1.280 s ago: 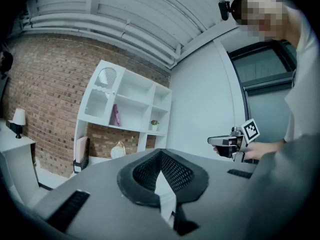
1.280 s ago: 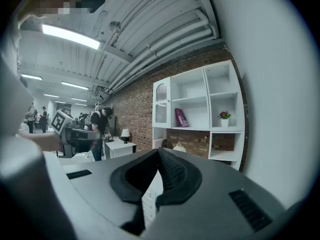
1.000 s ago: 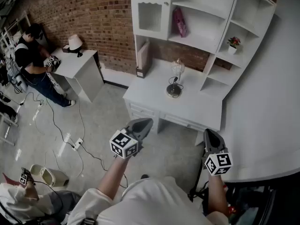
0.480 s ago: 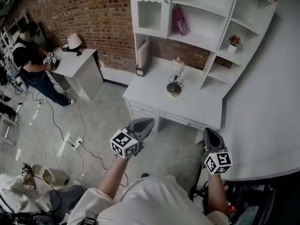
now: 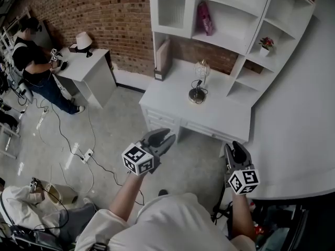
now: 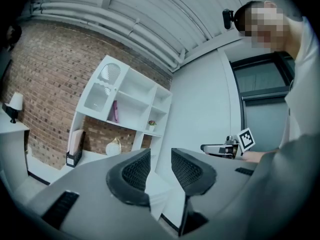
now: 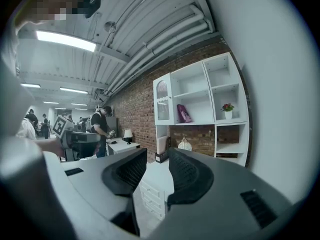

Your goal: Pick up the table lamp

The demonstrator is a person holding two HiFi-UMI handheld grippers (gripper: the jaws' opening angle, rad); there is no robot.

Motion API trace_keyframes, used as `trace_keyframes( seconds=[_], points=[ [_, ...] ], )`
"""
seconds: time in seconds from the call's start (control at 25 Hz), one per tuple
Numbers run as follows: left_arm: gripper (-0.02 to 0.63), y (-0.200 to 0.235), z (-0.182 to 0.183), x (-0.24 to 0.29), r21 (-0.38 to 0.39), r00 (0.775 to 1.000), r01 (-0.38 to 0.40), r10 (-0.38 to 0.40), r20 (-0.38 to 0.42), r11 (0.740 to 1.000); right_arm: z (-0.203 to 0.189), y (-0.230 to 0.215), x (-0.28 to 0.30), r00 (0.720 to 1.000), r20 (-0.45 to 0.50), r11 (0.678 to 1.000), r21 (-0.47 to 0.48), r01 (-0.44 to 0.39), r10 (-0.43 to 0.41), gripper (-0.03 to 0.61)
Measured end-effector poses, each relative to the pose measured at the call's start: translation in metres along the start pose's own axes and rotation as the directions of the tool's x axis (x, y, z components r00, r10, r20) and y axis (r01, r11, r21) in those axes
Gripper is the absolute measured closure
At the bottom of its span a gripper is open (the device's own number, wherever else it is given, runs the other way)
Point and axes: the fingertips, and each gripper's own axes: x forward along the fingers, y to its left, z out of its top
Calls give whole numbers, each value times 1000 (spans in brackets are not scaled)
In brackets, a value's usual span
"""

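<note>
The table lamp (image 5: 198, 84), a wire-cage shade on a round base with a dark cord, stands on the white desk (image 5: 170, 99) by the brick wall. It also shows small in the left gripper view (image 6: 113, 146) and the right gripper view (image 7: 185, 144). My left gripper (image 5: 163, 138) (image 6: 161, 166) hangs over the floor, well short of the desk's front. Its jaws are opening with nothing between them. My right gripper (image 5: 234, 149) (image 7: 157, 166) is held near the desk's right front corner, also opening and empty. Both point level toward the desk.
A white shelf unit above the desk holds a pink bag (image 5: 204, 19) and a potted flower (image 5: 266, 44); a file holder (image 5: 161, 61) stands at the desk's left. A person (image 5: 31, 51) works at a side table with a shaded lamp (image 5: 82, 41). Cables and a power strip (image 5: 84, 156) cross the floor.
Both grippers' jaws were together and now stand apart. Both hands stay about where they were.
</note>
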Motion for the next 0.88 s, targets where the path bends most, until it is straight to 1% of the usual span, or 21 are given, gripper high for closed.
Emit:
trace_keyframes(
  seconds=[0.12,0.16,0.24,0.28,0.48,0.88],
  points=[
    [419,5,0,-3,-25,1000,14,-13,5,1000,-2,5,3,1000,-6,1000,-2,-1,1,400],
    [419,7,0,-4,-28,1000,14,-14,6,1000,-3,6,4,1000,-12,1000,-2,1,-1,392],
    [387,11,0,-6,-30,1000,16,-16,6,999,-8,10,7,1000,-29,1000,9,2,-1,383],
    [383,13,-1,-7,-32,1000,19,-19,4,999,-12,12,9,999,-40,1000,19,0,1,382],
    [388,21,-7,-12,-42,999,33,-34,-9,999,-23,24,15,998,-69,1000,27,8,-6,359],
    [410,35,-10,-19,-69,998,57,-57,0,996,-18,34,17,998,-63,999,34,32,-30,357]
  ],
)
